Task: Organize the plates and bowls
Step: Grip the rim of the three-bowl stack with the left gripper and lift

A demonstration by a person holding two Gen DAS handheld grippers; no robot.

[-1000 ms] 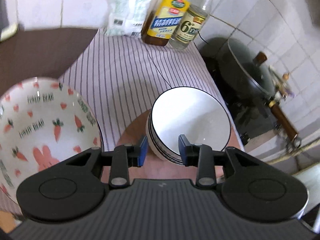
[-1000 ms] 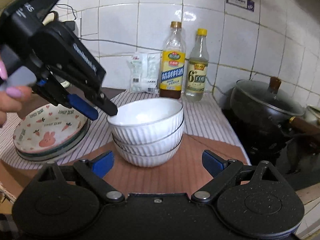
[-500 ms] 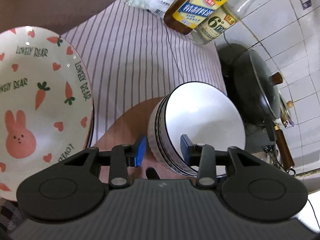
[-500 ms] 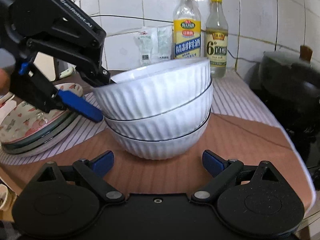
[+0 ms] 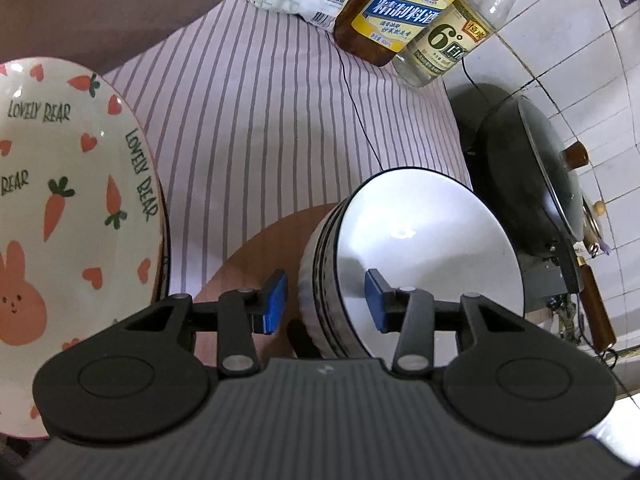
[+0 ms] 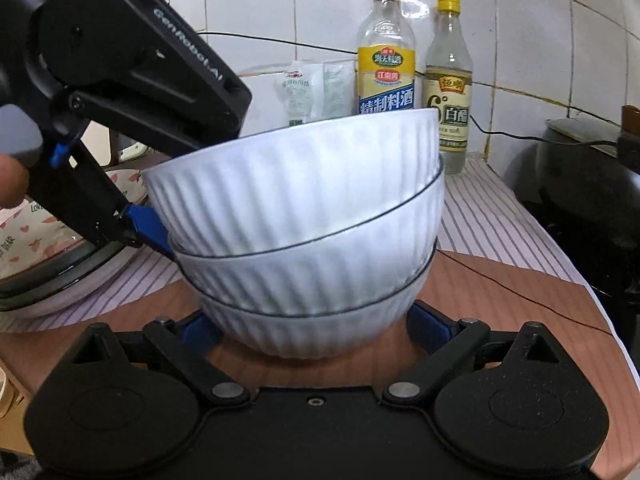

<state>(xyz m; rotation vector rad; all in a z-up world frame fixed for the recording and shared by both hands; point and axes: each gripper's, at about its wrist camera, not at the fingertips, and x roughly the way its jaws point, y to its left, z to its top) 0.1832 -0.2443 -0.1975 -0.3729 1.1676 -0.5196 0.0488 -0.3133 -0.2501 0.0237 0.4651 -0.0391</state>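
Note:
Three white ribbed bowls (image 6: 304, 216) stand nested on a brown board (image 6: 500, 292); the top one (image 5: 432, 256) shows its bare inside. My left gripper (image 5: 326, 302) comes down over the stack's left rim, one blue pad inside the top bowl and one outside, with a gap on both sides. Its outer finger (image 6: 146, 228) lies close against the bowls' wall. My right gripper (image 6: 314, 330) is wide open and low on the board, its fingers on either side of the bottom bowl. A stack of carrot-and-rabbit plates (image 5: 72, 200) sits to the left.
A striped cloth (image 5: 260, 120) covers the counter behind the board. Two bottles (image 6: 386, 64) (image 6: 450, 80) and a white packet (image 6: 312, 92) stand against the tiled wall. A dark lidded pot (image 5: 536, 168) sits right of the bowls. A person's finger (image 6: 12, 180) shows at the left edge.
Both grippers have sunk and closed in on the bowls. The left jaws have widened slightly around the rim. The right gripper has slid forward until the bottom bowl sits between its fingers.

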